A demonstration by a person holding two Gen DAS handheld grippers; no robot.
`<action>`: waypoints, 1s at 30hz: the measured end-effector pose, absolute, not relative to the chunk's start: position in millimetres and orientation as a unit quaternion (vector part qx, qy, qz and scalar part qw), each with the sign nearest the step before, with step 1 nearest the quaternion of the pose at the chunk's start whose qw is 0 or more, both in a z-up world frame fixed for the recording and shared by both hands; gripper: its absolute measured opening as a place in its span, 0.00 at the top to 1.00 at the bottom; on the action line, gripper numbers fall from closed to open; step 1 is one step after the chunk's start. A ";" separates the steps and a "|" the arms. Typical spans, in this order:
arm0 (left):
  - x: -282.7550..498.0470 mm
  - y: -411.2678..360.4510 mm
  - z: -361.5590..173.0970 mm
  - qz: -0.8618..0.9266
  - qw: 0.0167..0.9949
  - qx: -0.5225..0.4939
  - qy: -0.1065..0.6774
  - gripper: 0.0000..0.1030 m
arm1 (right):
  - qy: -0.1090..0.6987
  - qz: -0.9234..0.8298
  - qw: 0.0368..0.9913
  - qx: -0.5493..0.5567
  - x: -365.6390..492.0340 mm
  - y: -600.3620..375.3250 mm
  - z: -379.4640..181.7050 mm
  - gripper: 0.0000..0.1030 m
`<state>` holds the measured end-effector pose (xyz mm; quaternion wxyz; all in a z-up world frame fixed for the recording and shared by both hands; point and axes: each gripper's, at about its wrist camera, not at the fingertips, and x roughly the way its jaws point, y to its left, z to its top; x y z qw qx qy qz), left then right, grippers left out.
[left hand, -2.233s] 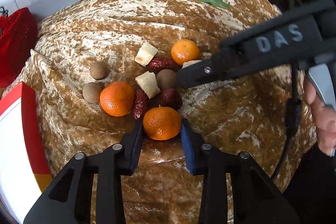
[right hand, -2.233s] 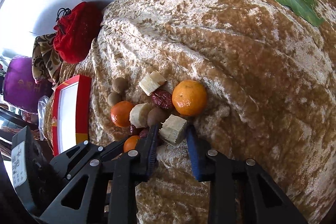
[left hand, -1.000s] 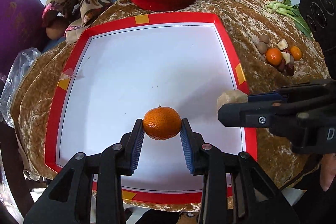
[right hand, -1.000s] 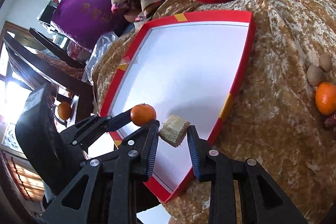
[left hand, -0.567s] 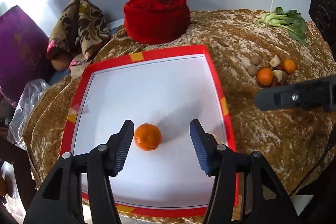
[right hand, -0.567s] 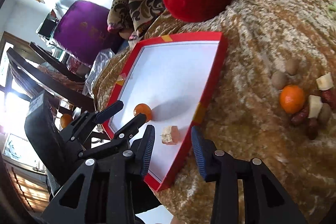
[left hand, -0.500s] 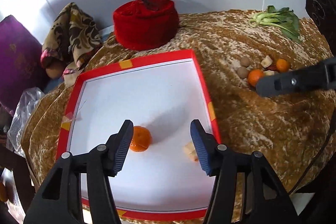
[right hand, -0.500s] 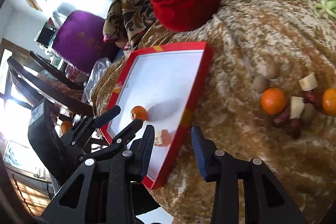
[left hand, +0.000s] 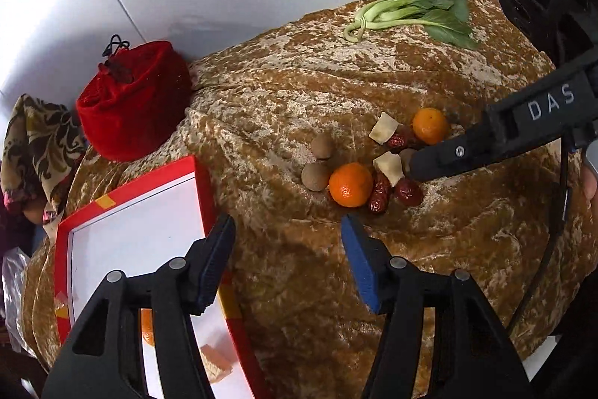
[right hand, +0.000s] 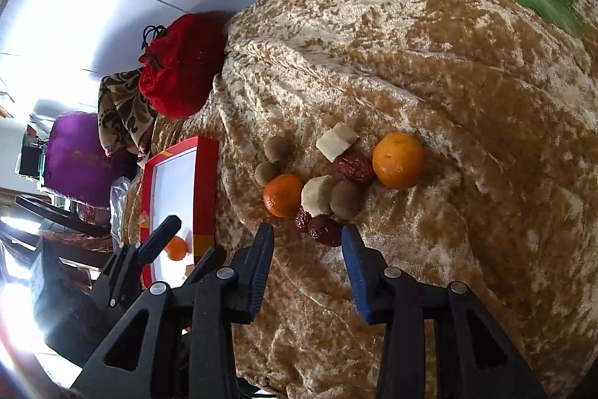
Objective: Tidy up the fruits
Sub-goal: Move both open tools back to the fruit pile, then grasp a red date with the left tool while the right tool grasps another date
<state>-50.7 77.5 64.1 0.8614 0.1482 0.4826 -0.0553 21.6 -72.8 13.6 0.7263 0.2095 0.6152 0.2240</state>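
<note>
We hover our left gripper [left hand: 286, 242] over the gold velvet tabletop [left hand: 336, 287], fingers spread wide and holding nothing, just beside the right rim of the red tray [left hand: 203, 186]. In that tray lie one tangerine [right hand: 176, 248] and a pale chunk [left hand: 215, 363], both near its front edge. Our right gripper [right hand: 305, 245] sits low at the fruit pile, fingers also wide and empty, a dark red date [right hand: 325, 229] right between the tips. Behind it we see a pale wedge [right hand: 317, 194], a brown longan [right hand: 345, 200], a tangerine on the pile's left [right hand: 282, 195] and another on its right [right hand: 398, 159]. Two more longans [left hand: 319, 159] rest on the tray side of the pile. Bok choy [left hand: 418, 12] lies at the tabletop's far edge, a red pouch [left hand: 130, 100] at the far left corner.
</note>
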 end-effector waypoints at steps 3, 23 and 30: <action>-47.9 82.1 55.9 -0.054 0.851 0.149 0.501 0.43 | 0.626 0.224 0.723 0.188 21.1 -61.3 4.1 0.61; -54.1 61.0 51.3 -0.148 0.833 0.106 0.522 0.44 | 0.622 0.196 0.740 0.163 24.9 -60.4 -11.4 0.82; -37.5 44.2 38.9 -0.188 0.820 0.063 0.537 0.44 | 0.602 0.198 0.744 0.212 25.0 -94.9 6.9 0.82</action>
